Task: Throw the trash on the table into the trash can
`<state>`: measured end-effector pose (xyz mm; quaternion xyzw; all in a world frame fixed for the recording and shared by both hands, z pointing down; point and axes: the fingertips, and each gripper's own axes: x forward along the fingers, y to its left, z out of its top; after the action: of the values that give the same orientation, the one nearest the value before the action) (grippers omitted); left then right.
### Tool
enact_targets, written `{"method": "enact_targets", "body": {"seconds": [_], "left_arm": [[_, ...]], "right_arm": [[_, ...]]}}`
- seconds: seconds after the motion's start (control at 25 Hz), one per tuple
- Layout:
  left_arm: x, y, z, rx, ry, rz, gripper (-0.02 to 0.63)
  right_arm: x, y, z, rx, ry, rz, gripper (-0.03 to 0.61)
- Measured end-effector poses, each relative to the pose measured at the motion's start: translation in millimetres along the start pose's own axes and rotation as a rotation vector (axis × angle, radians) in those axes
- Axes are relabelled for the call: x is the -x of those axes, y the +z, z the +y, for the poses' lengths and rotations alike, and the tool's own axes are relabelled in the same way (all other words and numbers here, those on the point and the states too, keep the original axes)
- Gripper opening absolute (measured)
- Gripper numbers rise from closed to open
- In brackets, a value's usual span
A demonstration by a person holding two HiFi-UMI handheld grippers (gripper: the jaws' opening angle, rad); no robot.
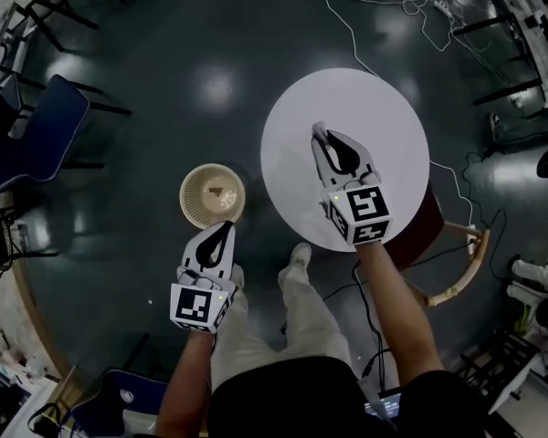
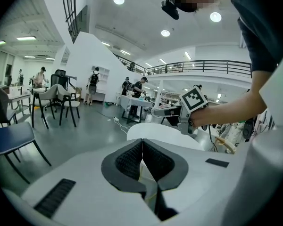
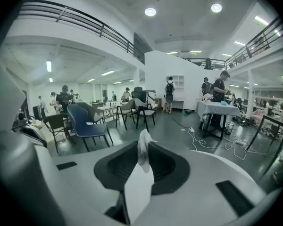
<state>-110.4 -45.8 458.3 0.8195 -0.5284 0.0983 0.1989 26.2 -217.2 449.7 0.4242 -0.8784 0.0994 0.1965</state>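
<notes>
Trash: one scrap (image 1: 223,191) in the head view, lying inside the single beige trash can (image 1: 194,210) on the floor beside one round white table (image 1: 384,117). Two grippers: left gripper (image 1: 224,229) at the can's near rim, right gripper (image 1: 321,140) over the tabletop.

Left gripper view: jaws pressed together, a pale sliver below the gap, nature unclear.

Right gripper view: one crumpled white tissue (image 3: 139,187) clamped between the jaws, poking up past the tips and trailing back towards the camera.
</notes>
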Motion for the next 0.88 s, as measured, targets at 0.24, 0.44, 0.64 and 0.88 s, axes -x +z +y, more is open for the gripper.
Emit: {"method": "enact_targets", "body": {"seconds": [0.24,0.44,0.64,0.88], "left_arm": [[26,-6,26,0.003,0.031,-0.013,0.016],[50,-21,56,0.0,0.067,-0.016,0.016],[73,-40,83,-0.016,0.091,-0.002,0.015],[95,-62,120,0.025,0.128,0.008,0.015]], "right_arm": [[7,9,73,-0.059,0.092,-0.04,0.08],[1,11,130,-0.034,0.162,-0.039,0.08],[-10,0,186,-0.041,0.236,-0.009,0.08],[-33,-29,244,-0.03,0.279,0.035,0.08]]}}
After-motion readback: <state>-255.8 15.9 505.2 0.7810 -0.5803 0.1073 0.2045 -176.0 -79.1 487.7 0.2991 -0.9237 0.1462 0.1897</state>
